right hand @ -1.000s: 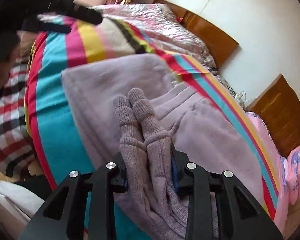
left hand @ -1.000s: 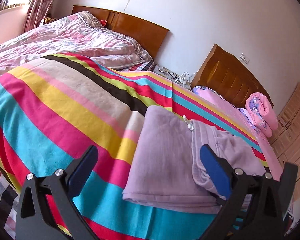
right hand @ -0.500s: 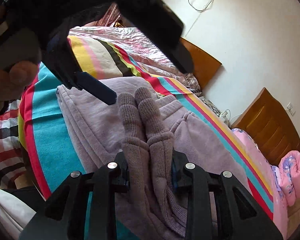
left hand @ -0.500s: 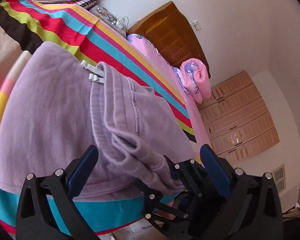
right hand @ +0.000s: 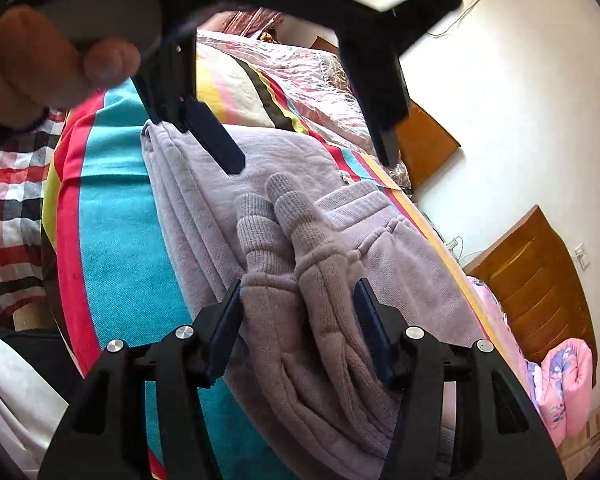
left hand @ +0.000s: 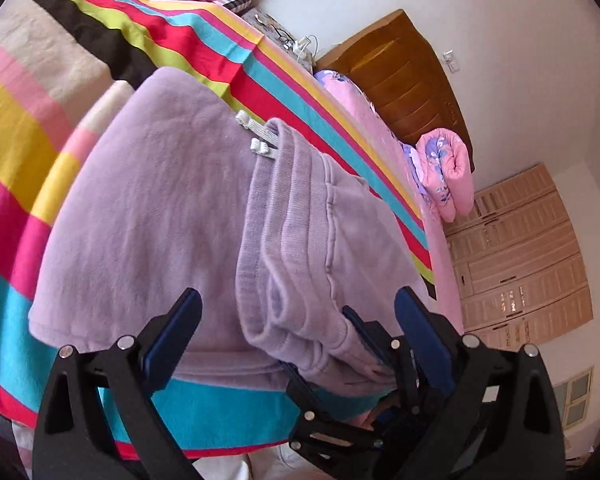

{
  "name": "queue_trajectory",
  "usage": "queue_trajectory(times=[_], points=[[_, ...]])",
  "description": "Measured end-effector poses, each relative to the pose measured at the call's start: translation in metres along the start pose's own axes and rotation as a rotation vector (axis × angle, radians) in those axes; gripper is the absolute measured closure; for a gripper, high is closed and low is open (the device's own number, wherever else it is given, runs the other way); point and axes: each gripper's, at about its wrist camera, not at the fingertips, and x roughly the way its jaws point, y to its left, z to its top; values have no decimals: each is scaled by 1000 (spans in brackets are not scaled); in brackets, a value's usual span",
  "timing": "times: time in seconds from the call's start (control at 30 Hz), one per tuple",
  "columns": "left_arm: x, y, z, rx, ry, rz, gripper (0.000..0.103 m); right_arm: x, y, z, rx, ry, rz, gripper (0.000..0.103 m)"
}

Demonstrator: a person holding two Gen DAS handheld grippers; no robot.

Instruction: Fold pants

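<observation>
Pants (right hand: 284, 208) cuffs sit between right claw (right hand: 300, 320), its jaws just widened.

— What can't we see ahead of the right gripper (right hand: 300, 308)?
— The ribbed cuffs (right hand: 288, 240) run below the frame's bottom edge, and we can't tell whether its pads press them.
— And above it?
— The left gripper (right hand: 296, 132) is blurred and cut off by the top edge.
</observation>
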Motion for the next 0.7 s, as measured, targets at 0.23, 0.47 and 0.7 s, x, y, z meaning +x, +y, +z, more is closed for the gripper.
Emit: queue_trajectory(times=[0.23,0.47,0.7], points=[[-28,12,-12,-62,-40,-93,5,-24,-69,0,355,-126,117,78],[27,-25,14,-29,133,-177,2,-34,-51,5,265,-133,55,78],[110,-32,36,-27,296,-36,65,-51,-68,11,292,-115,144,53]])
